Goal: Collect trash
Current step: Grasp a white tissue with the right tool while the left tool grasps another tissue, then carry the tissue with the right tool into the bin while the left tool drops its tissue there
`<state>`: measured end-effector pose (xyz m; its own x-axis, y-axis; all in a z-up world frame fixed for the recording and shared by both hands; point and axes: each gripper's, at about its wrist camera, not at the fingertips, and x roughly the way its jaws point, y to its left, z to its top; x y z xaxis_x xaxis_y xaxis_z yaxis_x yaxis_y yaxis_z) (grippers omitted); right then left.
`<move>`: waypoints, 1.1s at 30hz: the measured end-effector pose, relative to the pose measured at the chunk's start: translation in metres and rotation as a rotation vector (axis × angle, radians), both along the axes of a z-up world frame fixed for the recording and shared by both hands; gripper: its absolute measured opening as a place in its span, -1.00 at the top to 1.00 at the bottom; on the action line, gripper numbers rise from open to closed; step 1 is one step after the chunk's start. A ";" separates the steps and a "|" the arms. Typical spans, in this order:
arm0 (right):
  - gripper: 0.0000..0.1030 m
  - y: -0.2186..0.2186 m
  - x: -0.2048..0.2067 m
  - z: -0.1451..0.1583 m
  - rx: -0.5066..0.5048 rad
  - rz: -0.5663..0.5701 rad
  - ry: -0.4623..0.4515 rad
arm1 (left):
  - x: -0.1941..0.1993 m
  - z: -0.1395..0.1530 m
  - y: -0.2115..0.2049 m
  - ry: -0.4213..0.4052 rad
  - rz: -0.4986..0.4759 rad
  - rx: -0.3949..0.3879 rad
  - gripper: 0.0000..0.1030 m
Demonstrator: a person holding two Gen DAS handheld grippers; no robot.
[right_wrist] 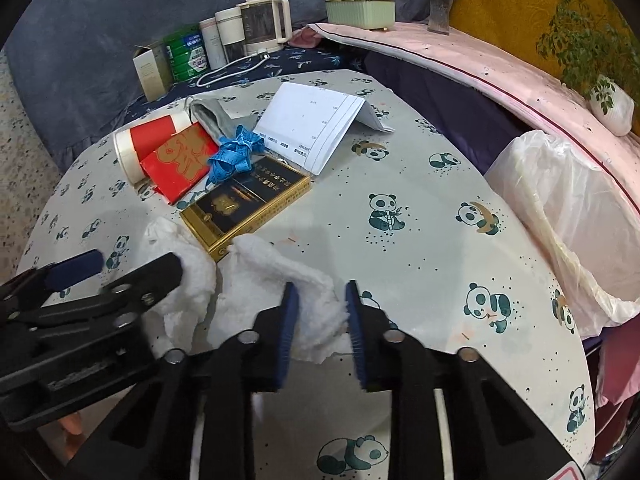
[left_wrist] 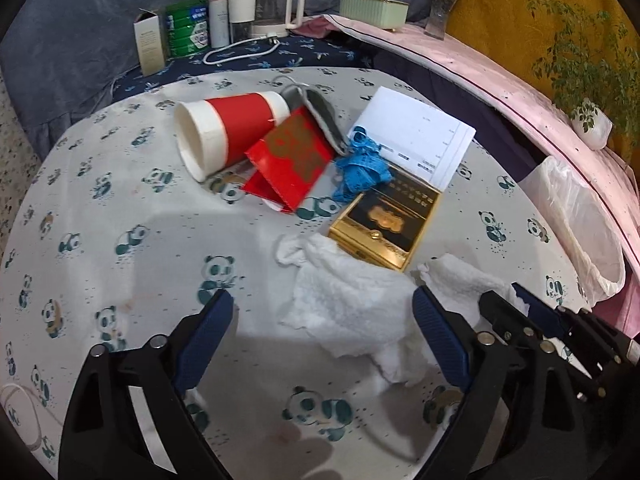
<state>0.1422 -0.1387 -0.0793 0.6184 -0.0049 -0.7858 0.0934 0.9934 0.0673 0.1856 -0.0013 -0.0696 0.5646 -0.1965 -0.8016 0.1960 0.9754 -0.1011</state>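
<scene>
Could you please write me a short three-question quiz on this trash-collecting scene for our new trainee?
1. True or false: the right gripper has crumpled white tissue between its blue pads.
2. What lies against the tipped red-and-white paper cup?
A. a red envelope with gold print
B. a green tin
C. a glass vase
3. Fill in: the left gripper is ____, above a second white tissue.

Key:
1. true
2. A, the red envelope with gold print
3. open
</scene>
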 end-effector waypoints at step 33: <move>0.81 -0.159 -0.099 0.122 -0.027 -0.323 -0.313 | -0.060 0.110 -0.131 -0.141 -0.275 -0.110 0.74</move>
